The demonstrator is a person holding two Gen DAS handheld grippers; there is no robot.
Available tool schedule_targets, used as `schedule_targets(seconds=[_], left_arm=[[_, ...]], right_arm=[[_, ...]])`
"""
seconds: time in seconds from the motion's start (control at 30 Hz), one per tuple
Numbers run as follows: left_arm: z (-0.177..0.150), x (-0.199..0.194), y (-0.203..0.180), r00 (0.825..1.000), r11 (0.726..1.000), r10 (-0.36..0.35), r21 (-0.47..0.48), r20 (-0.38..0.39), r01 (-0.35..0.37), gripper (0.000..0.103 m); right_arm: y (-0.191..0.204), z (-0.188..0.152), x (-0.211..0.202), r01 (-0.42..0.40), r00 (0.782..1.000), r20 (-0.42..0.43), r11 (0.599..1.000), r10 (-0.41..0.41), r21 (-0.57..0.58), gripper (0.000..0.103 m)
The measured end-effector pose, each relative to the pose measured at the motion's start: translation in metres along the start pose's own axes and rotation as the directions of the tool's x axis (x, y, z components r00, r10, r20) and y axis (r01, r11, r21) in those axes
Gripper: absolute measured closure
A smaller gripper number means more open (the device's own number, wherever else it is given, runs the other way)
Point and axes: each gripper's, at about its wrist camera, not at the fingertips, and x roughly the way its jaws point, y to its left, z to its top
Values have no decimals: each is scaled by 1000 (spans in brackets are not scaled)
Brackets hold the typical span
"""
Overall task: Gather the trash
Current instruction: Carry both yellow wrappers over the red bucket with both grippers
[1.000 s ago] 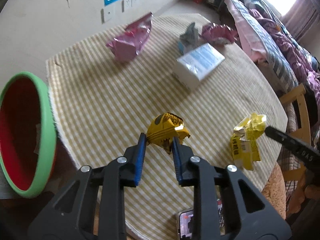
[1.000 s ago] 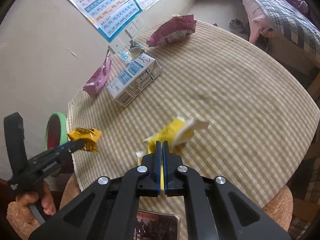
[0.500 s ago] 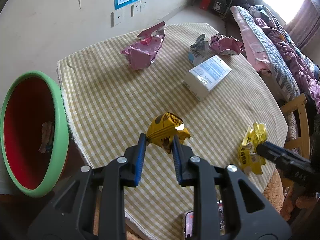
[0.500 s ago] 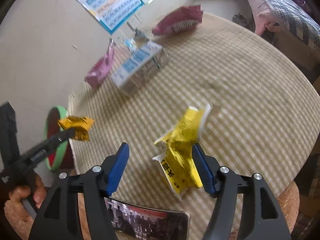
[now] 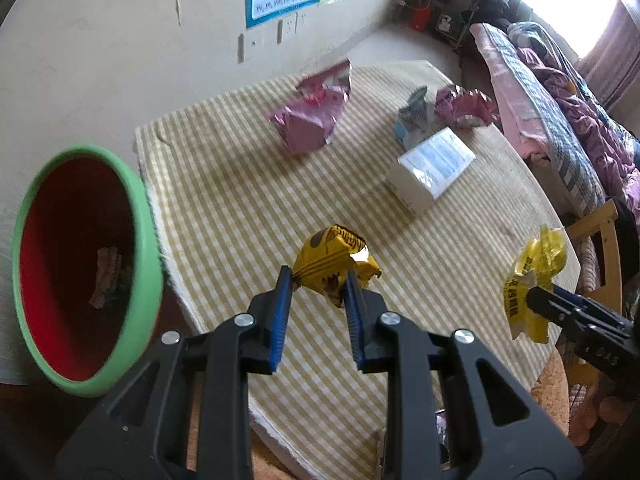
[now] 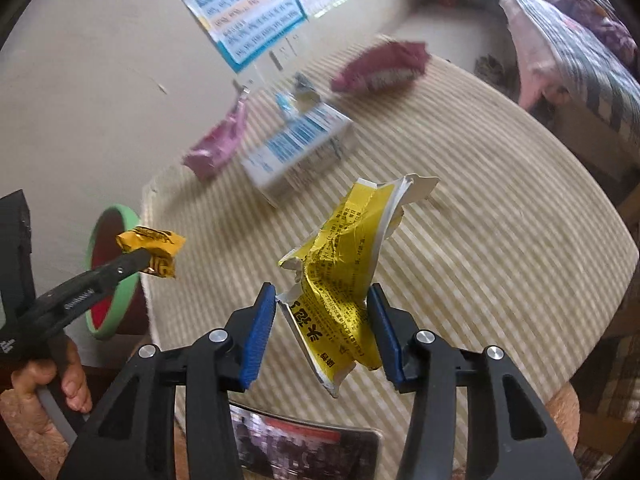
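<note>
Your L gripper [image 5: 316, 280] pinches the gold wrapper [image 5: 334, 258], jaws narrow, just right of the bin [image 5: 148, 232] rim. A sec ago the bin showed less of its inside, so you've swung closer & the drop looks next. R gripper [image 6: 324, 312] clamps the yellow wrapper [image 6: 340, 276] across wider jaws, now lifted off the surface [image 5: 240, 200], well right of the bin. Further from the bin: carton [image 5: 432, 168] & pink bags [image 5: 312, 120] not yet collected
</note>
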Motion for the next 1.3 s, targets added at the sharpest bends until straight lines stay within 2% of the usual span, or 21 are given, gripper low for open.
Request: schedule_targets(seconds=[0.13,0.3,0.5,0.7,1.07,1.3], left_arm=[[6,-14,8,999,1000,26,4,46,-26,78],[5,-32,23,994,998,60,-3,92,-60,78],[1,-40,45,991,996,89,-32,104,-87,78],[-4,-38,64,991,993,97,-78,95,-90,78],[-9,-42,80,989,989,103,-120,110,-89,78],[-14,-50,104,982,979,144,-165,122,-122,78]], right_arm=[[24,9,1,-24,1000,12,998,24,-58,56],[63,12,14,-69,998,-22,988,66,-140,56],[102,8,28,-108,993,-60,971,97,-215,56],[118,8,34,-107,993,-77,963,91,-248,56],[122,18,32,-94,995,-49,965,84,-246,56],[151,20,35,-112,994,-49,946,102,-305,56]])
